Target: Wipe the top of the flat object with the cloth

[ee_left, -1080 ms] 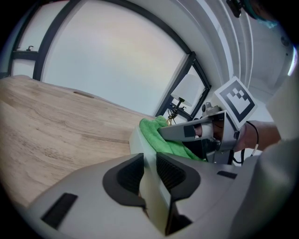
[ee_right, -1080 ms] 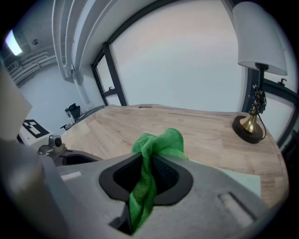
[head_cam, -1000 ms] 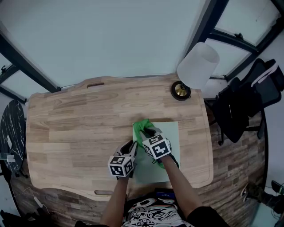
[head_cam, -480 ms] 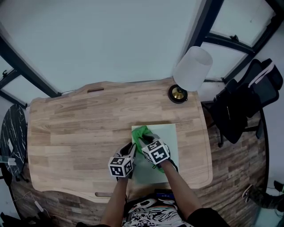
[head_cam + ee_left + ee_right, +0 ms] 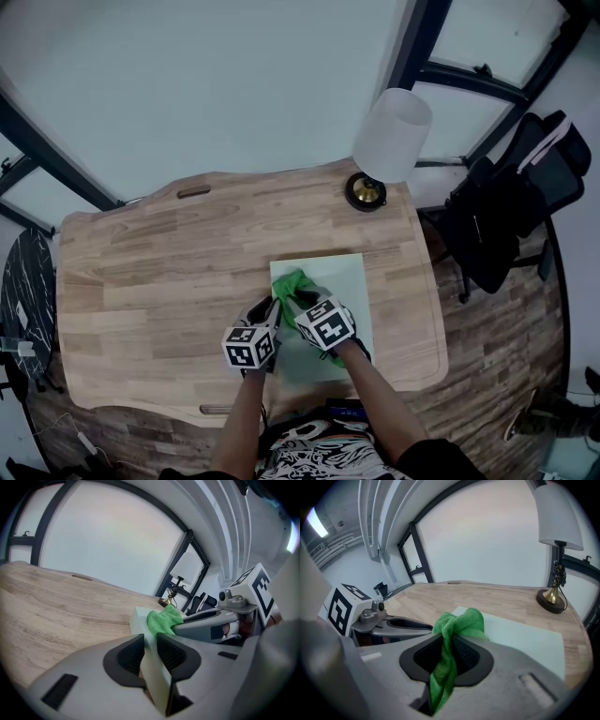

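Pale green flat board point(image 5: 345, 281): thin, smooth, rectangular, on near-right part of light wood-grain table point(image 5: 159, 262). L gripper point(image 5: 150, 654): ribbed black pads closed partway on board's near-left edge, thin edge sandwiched betw. them. R gripper point(image 5: 446, 656): jaws pinched nearly together on fuzzy bright-green microfibre cloth point(image 5: 458, 623). Bunched wad sticks out past tips and rests on board's far-left area, just right of L gripper. Lamp point(image 5: 391, 134) w/ white shade, brass base at table's far right.
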